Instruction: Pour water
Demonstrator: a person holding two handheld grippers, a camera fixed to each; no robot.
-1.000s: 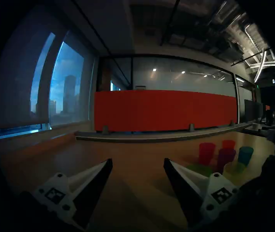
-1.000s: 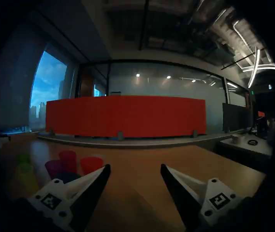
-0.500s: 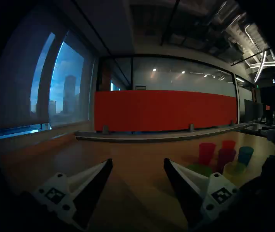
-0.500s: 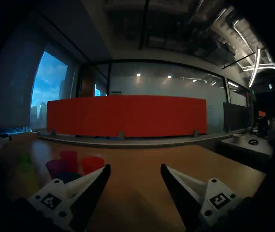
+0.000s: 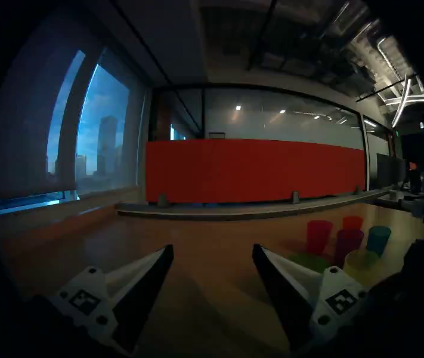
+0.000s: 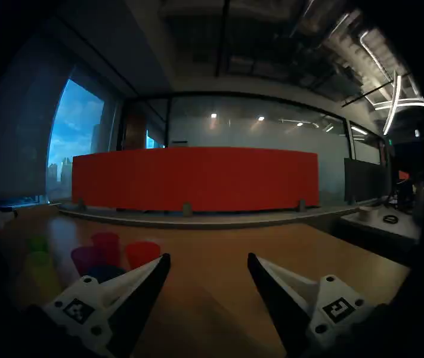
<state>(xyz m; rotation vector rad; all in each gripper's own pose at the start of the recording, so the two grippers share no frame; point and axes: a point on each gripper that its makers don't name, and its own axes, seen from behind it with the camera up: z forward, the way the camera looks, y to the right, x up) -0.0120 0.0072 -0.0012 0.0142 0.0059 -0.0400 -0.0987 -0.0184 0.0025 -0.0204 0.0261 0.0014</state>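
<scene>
A cluster of coloured plastic cups stands on the wooden table. In the left gripper view, to the right of my left gripper (image 5: 212,250), I see a red cup (image 5: 318,235), an orange-red cup (image 5: 352,222), a purple cup (image 5: 347,244), a teal cup (image 5: 378,238) and a yellow-green cup (image 5: 362,265). That gripper is open and holds nothing. In the right gripper view the cups sit at the left: a red cup (image 6: 105,247), an orange-red cup (image 6: 141,253), a purple cup (image 6: 84,260) and green cups (image 6: 37,258). My right gripper (image 6: 207,258) is open and holds nothing.
The wooden table (image 5: 212,238) runs back to a red partition (image 5: 253,170) with a grey rail below it. Large windows (image 5: 95,137) are on the left. A side desk (image 6: 378,224) with small items stands at the far right. The room is dim.
</scene>
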